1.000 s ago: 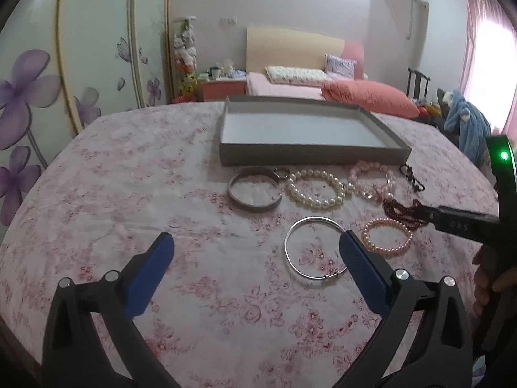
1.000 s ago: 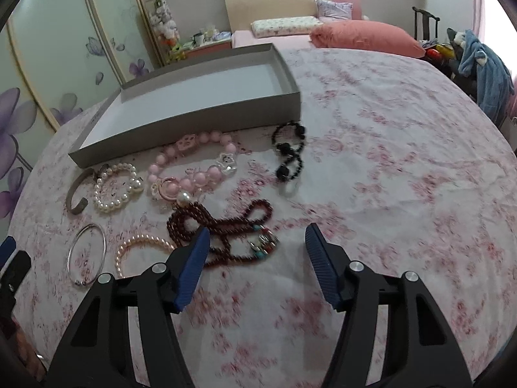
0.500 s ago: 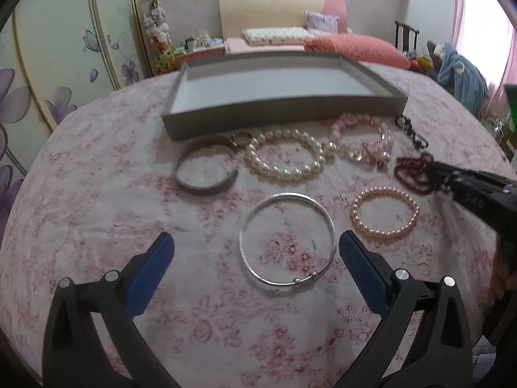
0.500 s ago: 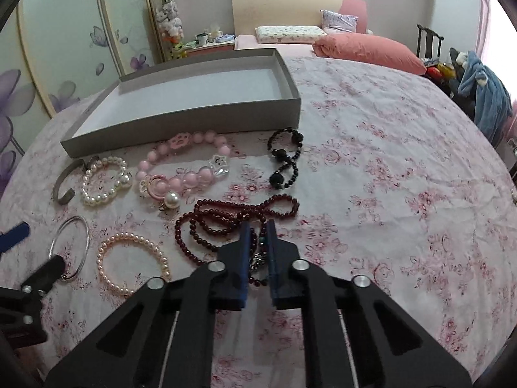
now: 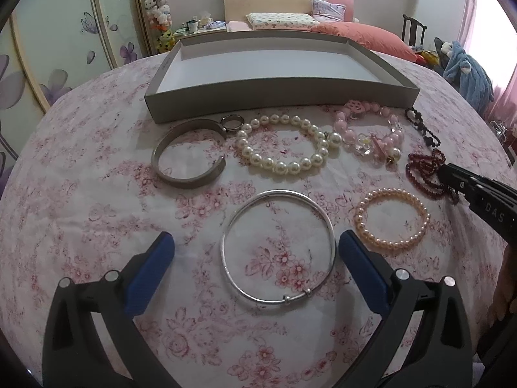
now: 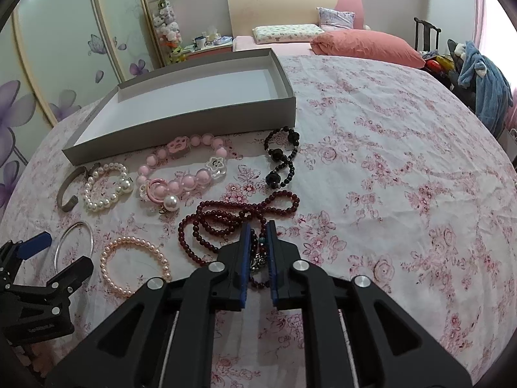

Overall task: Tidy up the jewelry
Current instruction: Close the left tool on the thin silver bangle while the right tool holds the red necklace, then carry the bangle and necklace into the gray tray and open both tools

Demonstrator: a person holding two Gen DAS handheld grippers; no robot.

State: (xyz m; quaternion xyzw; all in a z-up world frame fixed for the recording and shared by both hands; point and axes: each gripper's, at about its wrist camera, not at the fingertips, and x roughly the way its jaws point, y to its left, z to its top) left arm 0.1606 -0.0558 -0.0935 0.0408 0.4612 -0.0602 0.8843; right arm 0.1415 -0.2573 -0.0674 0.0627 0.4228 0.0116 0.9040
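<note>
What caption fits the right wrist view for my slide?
Right gripper, jaws easing apart, around the dark red bead necklace on the flowered cloth, grey tray waiting behind.

On my right gripper [image 5: 452,179], seen from the left wrist camera, I read the letters "DAS" printed along its black side; I find nothing else legible

glossy metal bangle [image 5: 278,248], matt cardboard tray [image 5: 281,97]

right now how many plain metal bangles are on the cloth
2. A thin silver bangle lies between the left claw's open fingers. A wider grey cuff lies beyond it, near the tray's left corner. None looks hidden.
</note>
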